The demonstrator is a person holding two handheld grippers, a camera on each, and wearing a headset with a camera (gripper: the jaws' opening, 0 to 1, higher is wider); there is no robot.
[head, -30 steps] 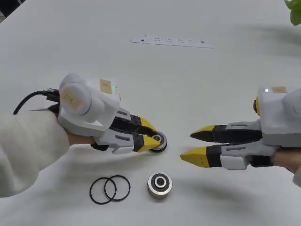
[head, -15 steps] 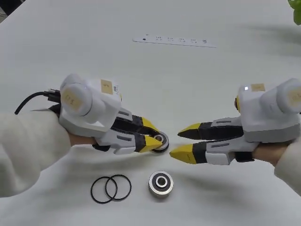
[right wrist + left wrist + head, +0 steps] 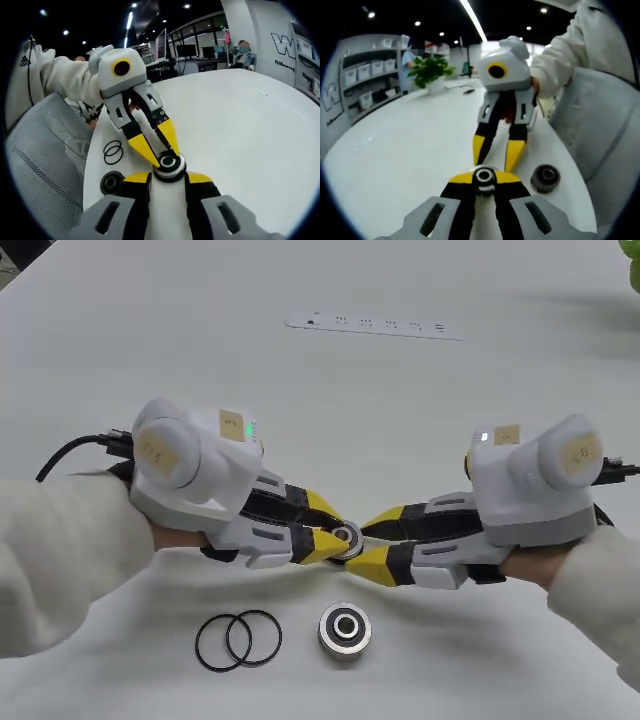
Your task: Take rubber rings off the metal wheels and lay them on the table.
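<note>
My left gripper (image 3: 335,535) is shut on a small metal wheel (image 3: 346,537), holding it just above the white table (image 3: 420,420). My right gripper (image 3: 362,543) faces it from the right, open, with one yellow jaw on each side of that wheel. In the left gripper view the wheel (image 3: 484,175) sits between my own tips, and the right gripper (image 3: 496,155) points at it. The right gripper view has the wheel (image 3: 169,165) just ahead of its spread jaws. A second wheel (image 3: 345,628) lies flat nearer me. Two black rubber rings (image 3: 238,640) overlap to its left.
A white power strip (image 3: 375,325) lies at the far side of the table. Green plant leaves (image 3: 630,262) reach in at the top right corner. A black cable (image 3: 70,453) trails left from the left gripper. Sleeves cover both lower corners.
My right gripper has moved left across the table until its open jaws flank the wheel. The left gripper has stayed put, still holding the wheel.
</note>
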